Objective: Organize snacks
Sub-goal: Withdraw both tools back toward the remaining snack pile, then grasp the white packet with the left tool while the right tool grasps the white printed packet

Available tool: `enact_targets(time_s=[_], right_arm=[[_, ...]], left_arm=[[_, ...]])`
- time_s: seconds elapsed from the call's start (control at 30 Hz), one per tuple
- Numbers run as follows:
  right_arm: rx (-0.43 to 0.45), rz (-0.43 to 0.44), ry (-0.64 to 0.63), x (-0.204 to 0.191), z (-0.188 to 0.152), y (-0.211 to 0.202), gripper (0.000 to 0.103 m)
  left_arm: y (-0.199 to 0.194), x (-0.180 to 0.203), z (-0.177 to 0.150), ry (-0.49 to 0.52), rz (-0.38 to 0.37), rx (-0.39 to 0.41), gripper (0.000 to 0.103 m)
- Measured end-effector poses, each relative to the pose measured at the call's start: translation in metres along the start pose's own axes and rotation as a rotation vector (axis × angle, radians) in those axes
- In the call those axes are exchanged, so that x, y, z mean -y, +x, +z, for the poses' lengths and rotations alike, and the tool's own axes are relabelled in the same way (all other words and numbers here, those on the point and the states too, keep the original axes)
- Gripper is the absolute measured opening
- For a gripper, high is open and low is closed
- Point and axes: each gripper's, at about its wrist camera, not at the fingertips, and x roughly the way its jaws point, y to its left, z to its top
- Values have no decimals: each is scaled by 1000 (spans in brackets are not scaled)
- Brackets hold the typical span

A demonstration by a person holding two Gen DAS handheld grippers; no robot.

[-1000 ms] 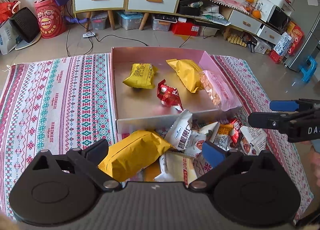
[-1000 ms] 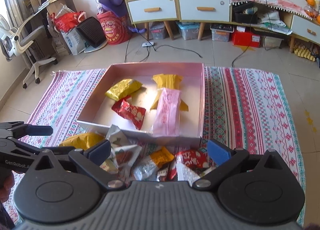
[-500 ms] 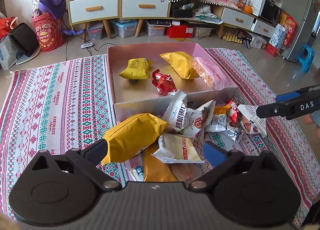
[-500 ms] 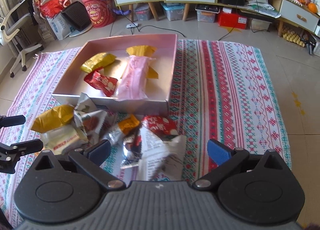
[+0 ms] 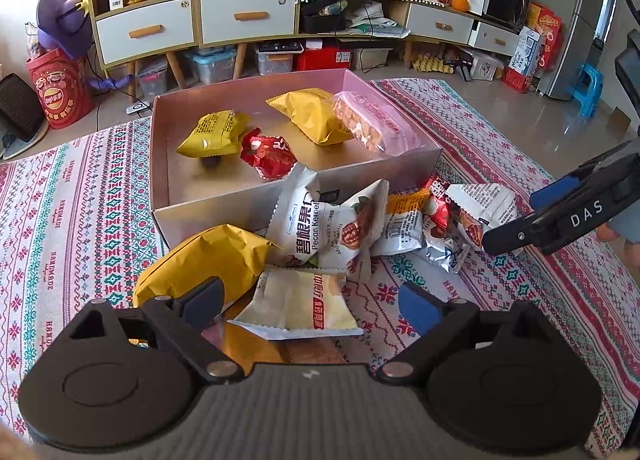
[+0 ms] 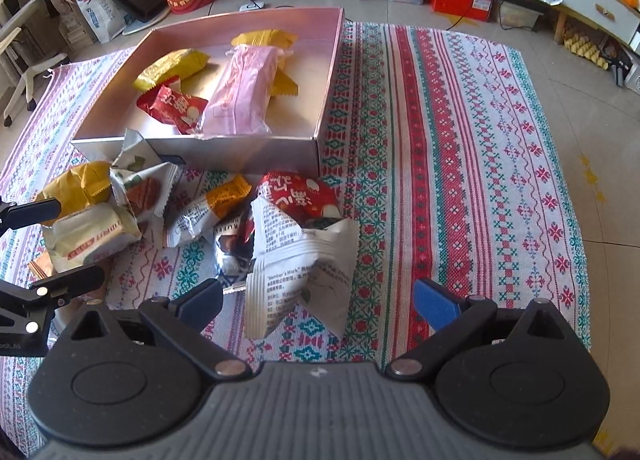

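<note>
On the patterned rug (image 6: pixel 460 132), a shallow pink box (image 5: pixel 160 164) already held four snacks: a small yellow packet (image 5: pixel 212 134), a red packet (image 5: pixel 270 154), a larger yellow bag (image 5: pixel 314 116) and a pink bag of biscuits (image 5: pixel 368 122) leaning along its right wall. Just in front of the box, a heap of loose snacks lay on the rug, among them a big yellow bag (image 5: pixel 204 264), a white pecan kernel packet (image 5: pixel 320 228), a cream packet (image 5: pixel 300 304), an orange-topped packet (image 6: pixel 208 212), a red packet (image 6: pixel 300 196) and a white printed packet (image 6: pixel 300 272). The left gripper (image 5: pixel 312 300) was spread wide and empty, poised low over the cream packet, while the right gripper (image 6: pixel 316 300) was likewise wide open and held nothing, with the white printed packet between its fingers. By my reading, under half the job was done; the heap outside still had to go into the box.
</note>
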Motion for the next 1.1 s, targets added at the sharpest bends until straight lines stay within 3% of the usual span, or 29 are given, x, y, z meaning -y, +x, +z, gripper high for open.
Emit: enact_targets(time_s=[0.37, 0.57, 1.1], right_arm=[[-17, -26, -15, -6, -1, 12, 96], [-17, -39, -18, -8, 0, 18, 88], [-2, -1, -13, -9, 3, 16, 49]], left_arm=[[11, -4, -4, -29, 14, -12, 80], [11, -3, -5, -12, 24, -2, 70], [10, 4, -2, -1, -1, -9, 67]])
